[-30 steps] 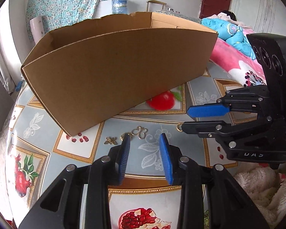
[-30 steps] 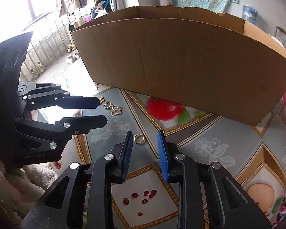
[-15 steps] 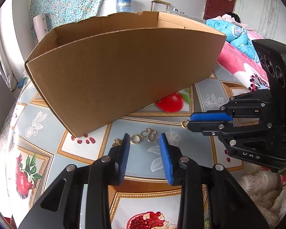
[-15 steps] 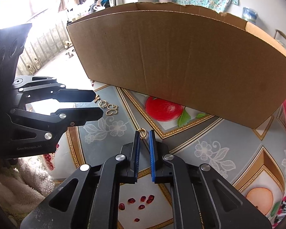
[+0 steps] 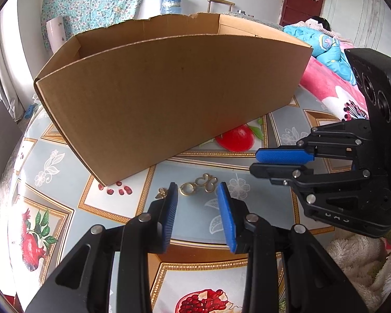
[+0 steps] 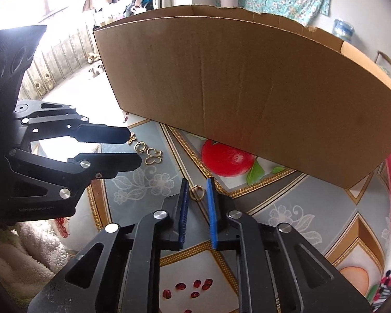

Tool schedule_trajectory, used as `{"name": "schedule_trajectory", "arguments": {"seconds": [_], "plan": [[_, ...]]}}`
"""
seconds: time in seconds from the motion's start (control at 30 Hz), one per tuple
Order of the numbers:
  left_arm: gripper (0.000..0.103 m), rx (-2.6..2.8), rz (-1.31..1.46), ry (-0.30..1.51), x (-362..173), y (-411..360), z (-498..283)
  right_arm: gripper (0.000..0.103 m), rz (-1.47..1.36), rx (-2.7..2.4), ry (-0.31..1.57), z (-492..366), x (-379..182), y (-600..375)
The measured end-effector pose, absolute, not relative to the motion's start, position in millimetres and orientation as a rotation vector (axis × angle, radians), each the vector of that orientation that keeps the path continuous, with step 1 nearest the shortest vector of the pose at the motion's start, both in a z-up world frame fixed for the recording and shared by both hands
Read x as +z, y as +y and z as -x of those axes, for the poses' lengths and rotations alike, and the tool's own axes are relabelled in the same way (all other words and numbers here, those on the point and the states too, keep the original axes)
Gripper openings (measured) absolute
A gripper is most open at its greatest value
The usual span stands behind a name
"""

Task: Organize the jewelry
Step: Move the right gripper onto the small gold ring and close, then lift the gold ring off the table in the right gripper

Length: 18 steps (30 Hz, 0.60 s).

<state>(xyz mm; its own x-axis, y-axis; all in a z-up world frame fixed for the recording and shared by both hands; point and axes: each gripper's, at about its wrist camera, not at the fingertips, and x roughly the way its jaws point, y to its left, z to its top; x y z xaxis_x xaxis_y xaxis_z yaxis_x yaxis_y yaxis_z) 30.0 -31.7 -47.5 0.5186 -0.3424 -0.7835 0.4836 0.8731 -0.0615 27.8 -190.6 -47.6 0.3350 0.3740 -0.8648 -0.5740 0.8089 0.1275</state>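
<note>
Cardboard box, two grippers, small gold jewelry on the patterned desk

The cardboard box [image 5: 169, 96] stands beyond both grippers. The left gripper [image 5: 197, 194] hovers, fingers parted and empty, before a gold clasp piece [image 5: 199, 184]. The right gripper [image 6: 197, 191] has just narrowed – its fingers flank a gold ring [image 6: 196, 192] at their tips; whether they pinch it is unclear.

Black gripper [image 6: 197, 185]; blue pads [image 6: 211, 208]; seemingly silver screws.
</note>
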Motion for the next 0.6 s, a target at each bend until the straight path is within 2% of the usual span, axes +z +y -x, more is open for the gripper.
{"name": "schedule_trajectory", "arguments": {"seconds": [0.3, 0.43, 0.6], "plan": [[0.031, -0.489, -0.164, 0.900, -50.6, -30.3, -32.7, 0.009, 0.162, 0.578, 1.085, -27.5, -46.5, -204.9], [0.021, -0.491, -0.154, 0.898, -50.3, -28.2, -33.3, 0.009, 0.149, 0.574, 1.087, -29.3, -47.2, -203.1], [0.019, -0.489, -0.154, 0.901, -52.4, -26.5, -34.8, 0.009, 0.151, 0.571, 1.082, -28.7, -46.2, -205.3]]}}
